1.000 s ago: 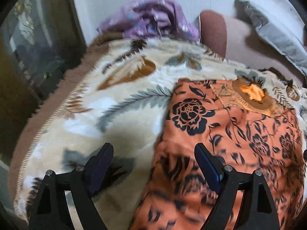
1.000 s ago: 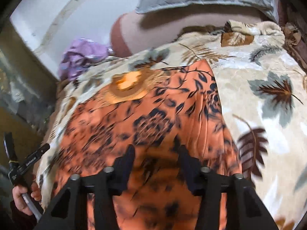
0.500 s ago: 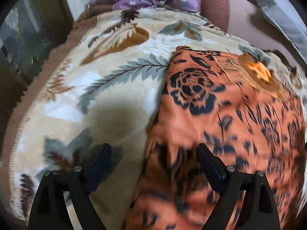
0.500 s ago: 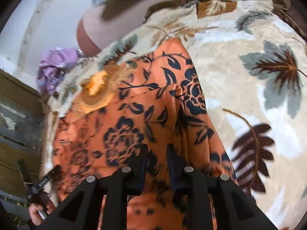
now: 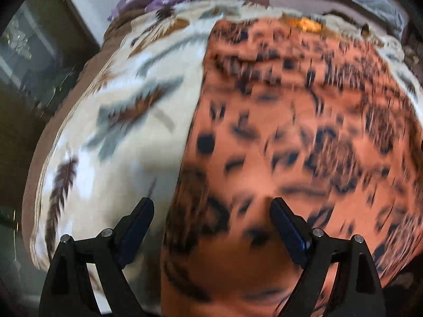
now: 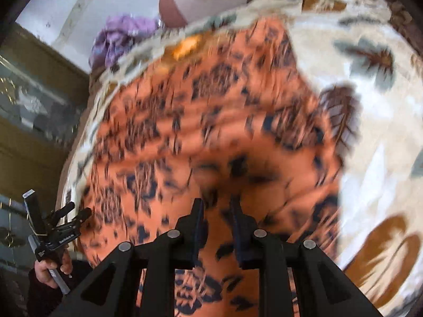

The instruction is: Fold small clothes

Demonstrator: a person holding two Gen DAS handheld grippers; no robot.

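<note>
The orange floral garment (image 5: 304,132) lies flat on the leaf-print blanket (image 5: 119,132), long axis running near to far. The left gripper (image 5: 211,227) hangs wide open over its near left edge, holding nothing. The right gripper (image 6: 215,219) is nearly closed on a near fold (grip uncertain through blur). No legible writing.

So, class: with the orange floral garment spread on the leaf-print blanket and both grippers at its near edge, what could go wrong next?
1. The right gripper looks nearly shut on the orange floral garment, but blur hides the grip; a thin pinch may slip.
2. The left gripper is open, astride the garment's side edge, and may pinch the leaf-print fleece blanket too.
3. One-sided lifting could skew the fold.
</note>
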